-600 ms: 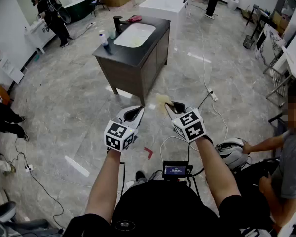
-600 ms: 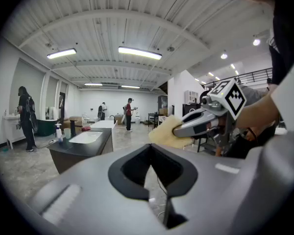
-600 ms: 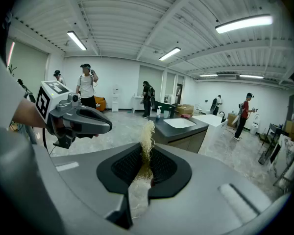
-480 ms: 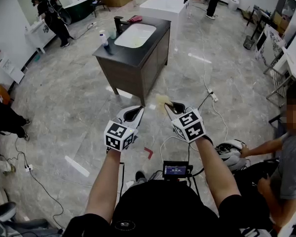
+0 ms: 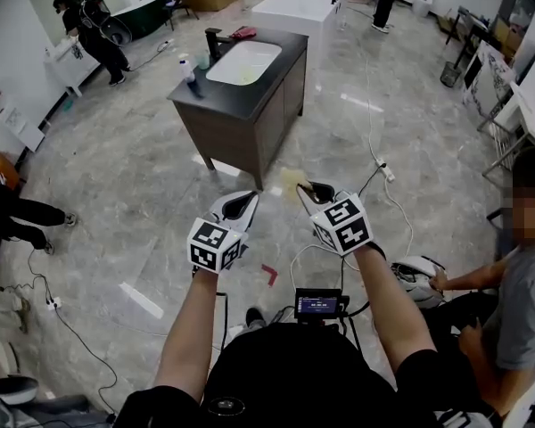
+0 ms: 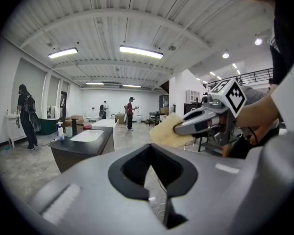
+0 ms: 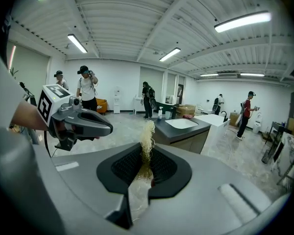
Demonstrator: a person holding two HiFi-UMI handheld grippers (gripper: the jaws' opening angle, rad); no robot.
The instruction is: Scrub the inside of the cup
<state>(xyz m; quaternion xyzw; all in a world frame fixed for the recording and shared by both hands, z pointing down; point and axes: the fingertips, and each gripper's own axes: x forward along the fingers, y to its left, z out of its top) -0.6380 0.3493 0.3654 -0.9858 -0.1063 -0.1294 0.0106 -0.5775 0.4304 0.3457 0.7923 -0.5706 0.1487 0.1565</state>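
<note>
Cup: not to be told apart in any view; a small pale yellow-green item lies in the basin (image 5: 243,63), too small to name.

1. Right gripper (image 5: 310,190), w/ marker cube: jaws clamped on a pale yellow fibrous scrub pad (image 5: 294,179). Right gripper view shows loose fibres standing up between the black pads (image 7: 161,166). Left gripper view shows the pad as a flat tan square sticking out past the jaw tips.
2. Left gripper (image 5: 241,203), w/ marker cube: jaws closed together, nothing between them. Held just beside the right one, at approx. the same height, both tipped slightly down.
3. Vanity cabinet (image 5: 250,119): dark top, white basin set in it. Stands ahead of both grippers, well apart from them.
4. On the vanity top: black tap (image 5: 214,41) behind the basin, spray bottle (image 5: 187,68) at its left, pinkish-red cloth (image 5: 243,33) at the far edge.
5. White tub (image 5: 299,5): directly behind the vanity.
6. Small lit screen (image 5: 317,306): below the grippers, cables running from it.
7. Floor (image 5: 116,185): grey marbled tile, w/ cables (one runs right, to a plug block).
8. Persons: one seated at right (image 5: 517,319), one standing far left (image 5: 94,29).
</note>
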